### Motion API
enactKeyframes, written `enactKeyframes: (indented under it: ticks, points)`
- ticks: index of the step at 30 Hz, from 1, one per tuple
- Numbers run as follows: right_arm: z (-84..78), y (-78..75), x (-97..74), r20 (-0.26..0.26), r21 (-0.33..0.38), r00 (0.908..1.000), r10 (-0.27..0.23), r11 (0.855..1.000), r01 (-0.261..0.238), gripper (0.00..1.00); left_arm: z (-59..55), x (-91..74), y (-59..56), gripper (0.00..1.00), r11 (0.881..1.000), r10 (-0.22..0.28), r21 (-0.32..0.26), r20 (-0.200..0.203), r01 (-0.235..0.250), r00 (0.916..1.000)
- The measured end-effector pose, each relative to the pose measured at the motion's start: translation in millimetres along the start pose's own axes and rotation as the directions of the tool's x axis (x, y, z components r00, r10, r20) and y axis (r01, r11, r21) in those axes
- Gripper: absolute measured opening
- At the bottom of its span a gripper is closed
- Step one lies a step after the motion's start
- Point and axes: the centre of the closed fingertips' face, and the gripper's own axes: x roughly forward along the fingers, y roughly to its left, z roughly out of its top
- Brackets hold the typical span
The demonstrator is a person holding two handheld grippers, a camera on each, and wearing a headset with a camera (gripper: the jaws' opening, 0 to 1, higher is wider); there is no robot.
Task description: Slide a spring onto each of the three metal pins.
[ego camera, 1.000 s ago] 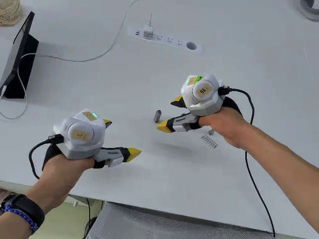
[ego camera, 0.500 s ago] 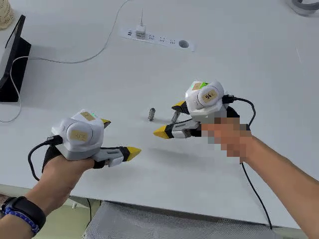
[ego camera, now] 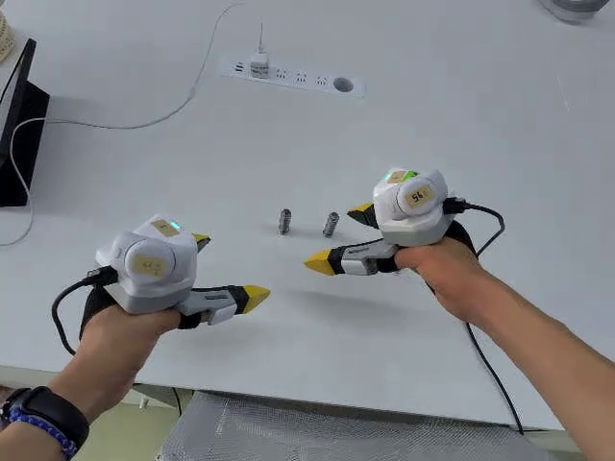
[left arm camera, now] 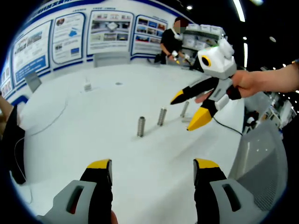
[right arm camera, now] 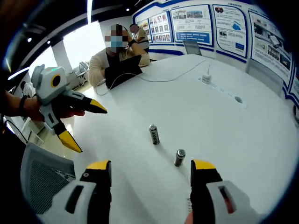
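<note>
Nearby, two upright pins (ego camera: 284, 221), power strip (ego camera: 288, 75), monitor (ego camera: 17, 144).

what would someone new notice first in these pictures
Two yellow-tipped tools catch the eye: the left gripper and the right gripper, both open, held above a white table. Between them stand two small upright pins with springs on them. A power strip lies farther back.

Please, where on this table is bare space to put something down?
Free: the broad patch between the power strip and the left pin and right pin; also the near edge between the left gripper and right gripper. Crowded: around both pins, close to the right gripper.
</note>
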Motion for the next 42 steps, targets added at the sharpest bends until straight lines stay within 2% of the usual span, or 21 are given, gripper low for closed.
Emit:
enactKeyframes:
  ticks: [12, 17, 29, 33, 42]
  points:
    - [-16.5, -9.6, -16.2, 0.052, 0.1, 0.9979, -0.039, 0.994, 0.034, 0.72, -1.1, 5.1, 2.0, 0.72, 1.0, -0.008, 0.009, -0.008, 0.008, 0.9999]
    - [-20.7, -10.4, -26.5, 0.104, 0.179, 0.9933, -0.051, 0.983, 0.031, 0.75, -1.2, 7.2, 1.9, 0.73, 1.0, -0.011, 0.01, -0.014, 0.011, 0.9998]
    - [-51.8, -20.0, -51.3, 0.104, 0.234, 0.9883, -0.112, 0.969, 0.085, 0.78, 1.2, 16.2, -4.5, 0.73, 1.0, -0.023, 0.017, -0.018, 0.023, 0.9996]
    - [-56.1, -22.8, -58.5, 0.125, 0.259, 0.9837, -0.13, 0.961, 0.094, 0.78, 3.1, 18.7, -7.5, 0.73, 0.999, -0.029, 0.023, -0.021, 0.029, 0.9994]
    - [-70.5, -24.3, -70.7, 0.117, 0.275, 0.9821, -0.147, 0.955, 0.11, 0.8, 7.1, 25.8, -12.8, 0.73, 0.999, -0.035, 0.028, -0.023, 0.035, 0.9991]
